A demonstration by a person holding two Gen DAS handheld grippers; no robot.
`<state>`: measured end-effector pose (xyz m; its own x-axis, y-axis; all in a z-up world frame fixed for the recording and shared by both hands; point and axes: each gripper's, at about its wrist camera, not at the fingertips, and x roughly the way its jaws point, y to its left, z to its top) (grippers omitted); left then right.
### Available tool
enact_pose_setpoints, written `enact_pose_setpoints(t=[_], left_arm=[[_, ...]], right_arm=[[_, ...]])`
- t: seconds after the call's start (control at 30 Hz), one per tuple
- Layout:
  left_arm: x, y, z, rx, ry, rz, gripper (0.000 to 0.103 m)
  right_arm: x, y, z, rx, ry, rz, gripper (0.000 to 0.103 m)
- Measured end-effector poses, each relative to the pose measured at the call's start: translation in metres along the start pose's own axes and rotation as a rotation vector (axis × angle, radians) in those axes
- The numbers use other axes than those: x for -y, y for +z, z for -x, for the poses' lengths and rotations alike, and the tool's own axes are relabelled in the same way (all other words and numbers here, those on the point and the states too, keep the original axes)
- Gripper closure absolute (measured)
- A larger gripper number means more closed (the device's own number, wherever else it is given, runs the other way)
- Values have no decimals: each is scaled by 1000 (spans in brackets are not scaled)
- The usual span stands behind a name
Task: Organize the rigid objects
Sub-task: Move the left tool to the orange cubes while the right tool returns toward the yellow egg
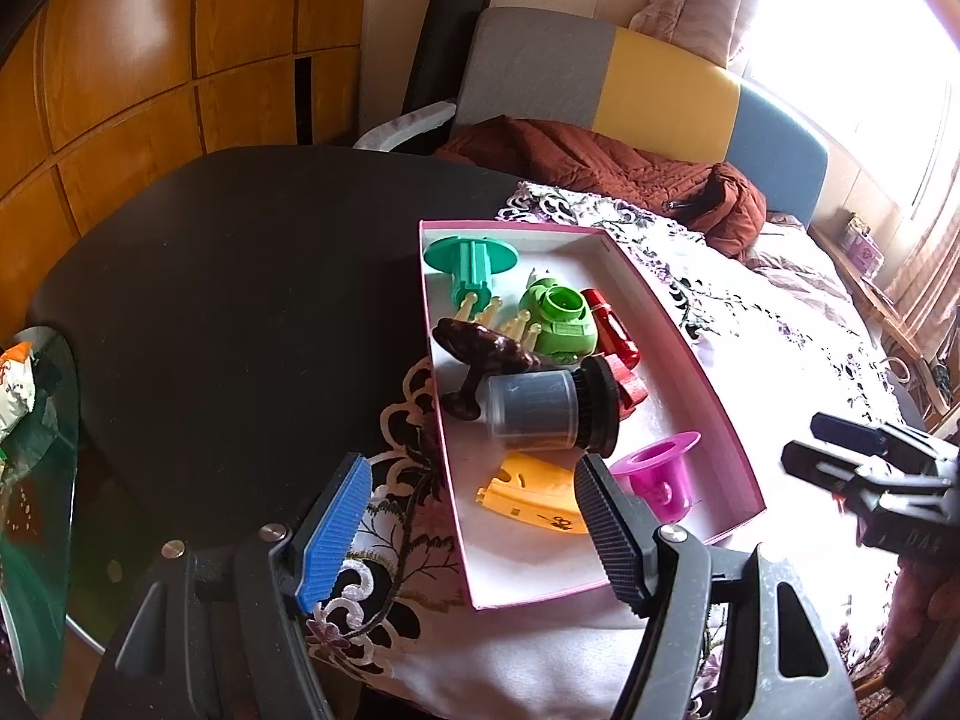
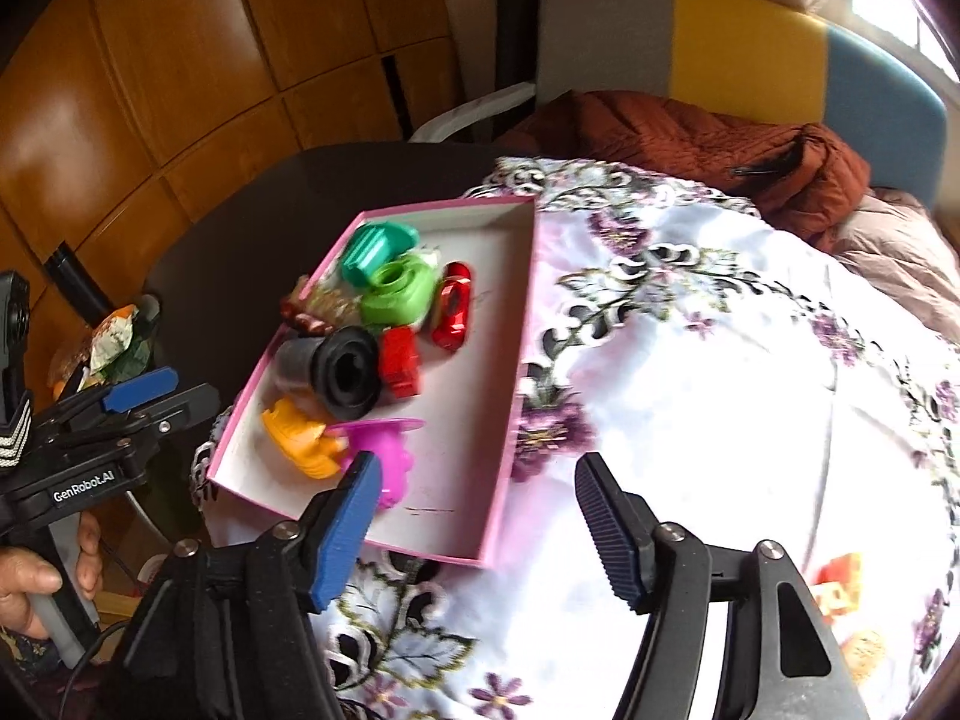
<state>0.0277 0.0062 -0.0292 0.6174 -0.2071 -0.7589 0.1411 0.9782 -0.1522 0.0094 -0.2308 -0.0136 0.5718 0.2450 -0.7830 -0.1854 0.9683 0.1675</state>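
Observation:
A shallow pink-edged box (image 1: 516, 564) (image 2: 468, 420) lies on the embroidered cloth. It holds a teal plastic piece (image 1: 474, 264), a green round toy (image 1: 561, 324), a red toy car (image 2: 453, 306), a red block (image 2: 399, 360), a grey cylinder with a black cap (image 1: 540, 411), a dark brown clip (image 1: 480, 348), a yellow piece (image 1: 534, 489) and a magenta cup (image 1: 660, 474). My left gripper (image 1: 474, 480) hovers open over the box's near end, above the yellow piece. My right gripper (image 2: 480, 474) is open over the box's near corner, with the magenta cup (image 2: 390, 456) beside its blue finger.
The floral cloth (image 2: 720, 390) covers part of a dark round table (image 1: 210, 276). A rust quilted jacket (image 1: 600, 162) lies on the sofa behind. At the left stands a glass side table (image 1: 42, 480) with a snack packet. Small orange items (image 2: 840, 582) lie on the cloth.

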Motion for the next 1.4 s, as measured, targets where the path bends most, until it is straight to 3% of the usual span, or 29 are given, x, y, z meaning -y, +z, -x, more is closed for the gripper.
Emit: enact_pose_setpoints(t=[0.4, 0.63, 0.77, 0.9, 1.4], left_arm=[[11, 5, 4, 16, -34, -14, 32], [22, 10, 10, 32, -38, -47, 32], [32, 12, 13, 37, -56, -67, 32], [46, 12, 16, 40, -91, -98, 32], [130, -1, 10, -18, -251, -295, 32]], right_arm=[[113, -16, 40, 11, -236, -154, 25], [195, -47, 64, 62, -404, -361, 23], [233, -67, 67, 58, -437, -561, 23], [251, -74, 75, 91, -438, -662, 20], [272, -91, 86, 97, -476, -820, 17]])
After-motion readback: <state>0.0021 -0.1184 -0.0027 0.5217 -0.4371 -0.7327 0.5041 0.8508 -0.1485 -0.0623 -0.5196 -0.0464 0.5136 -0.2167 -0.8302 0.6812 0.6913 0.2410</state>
